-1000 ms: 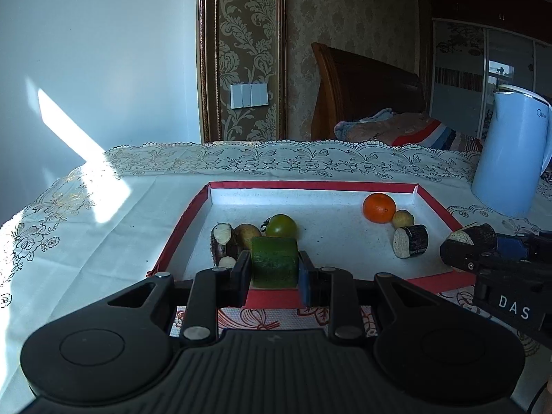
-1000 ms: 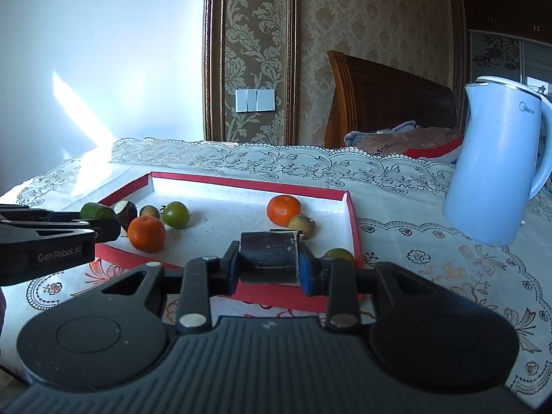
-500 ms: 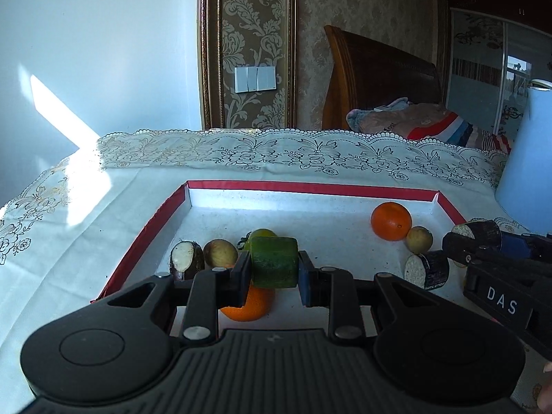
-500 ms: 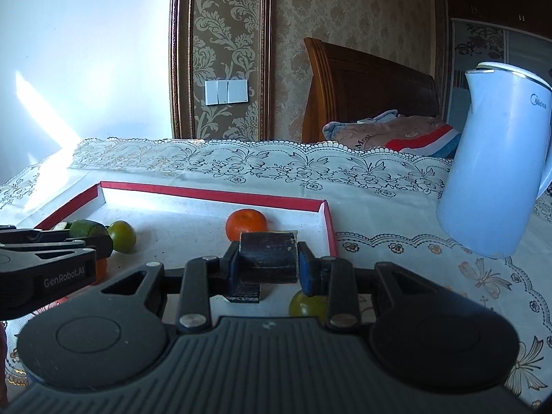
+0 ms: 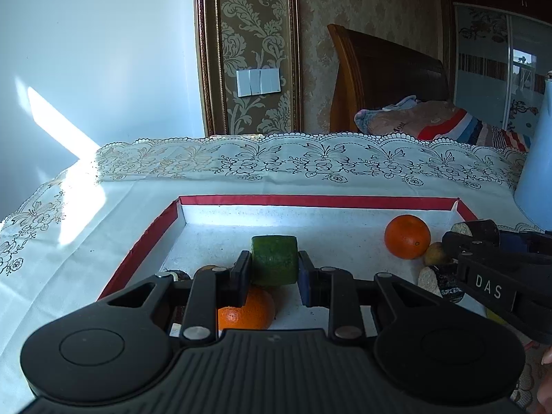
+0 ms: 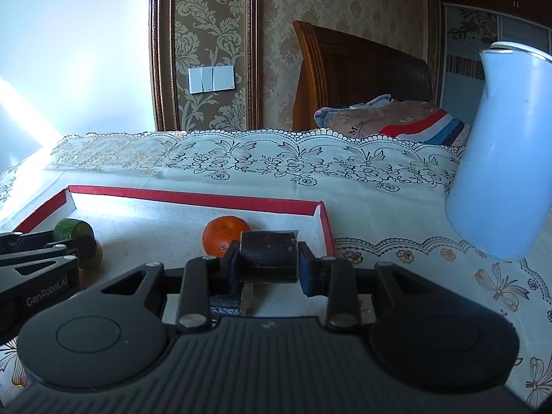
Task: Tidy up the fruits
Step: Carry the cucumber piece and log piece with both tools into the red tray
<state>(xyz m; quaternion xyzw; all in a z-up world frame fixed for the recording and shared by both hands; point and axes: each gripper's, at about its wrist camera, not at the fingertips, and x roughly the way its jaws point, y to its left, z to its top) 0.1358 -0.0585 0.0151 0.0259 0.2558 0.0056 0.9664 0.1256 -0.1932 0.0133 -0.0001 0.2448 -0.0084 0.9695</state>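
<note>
My left gripper (image 5: 274, 269) is shut on a green cut chunk (image 5: 274, 258), held above the floor of the red-rimmed tray (image 5: 310, 201). An orange (image 5: 246, 314) lies under it, and another orange (image 5: 407, 236) sits at the tray's right. My right gripper (image 6: 269, 264) is shut on a dark cut chunk (image 6: 268, 255) over the tray's right part (image 6: 321, 220), in front of an orange (image 6: 220, 236). The right gripper also shows in the left wrist view (image 5: 483, 241). The left gripper with its green chunk (image 6: 70, 229) shows in the right wrist view.
A pale blue kettle (image 6: 503, 158) stands on the lace tablecloth (image 6: 276, 162) right of the tray. A small brownish fruit (image 5: 435, 253) and another dark cut piece (image 5: 440, 281) lie by the right orange. A wooden headboard and bedding are behind the table.
Both grippers have moved forward over the tray with their chunks held. The tray's fruits have slid lower and closer in both views.
</note>
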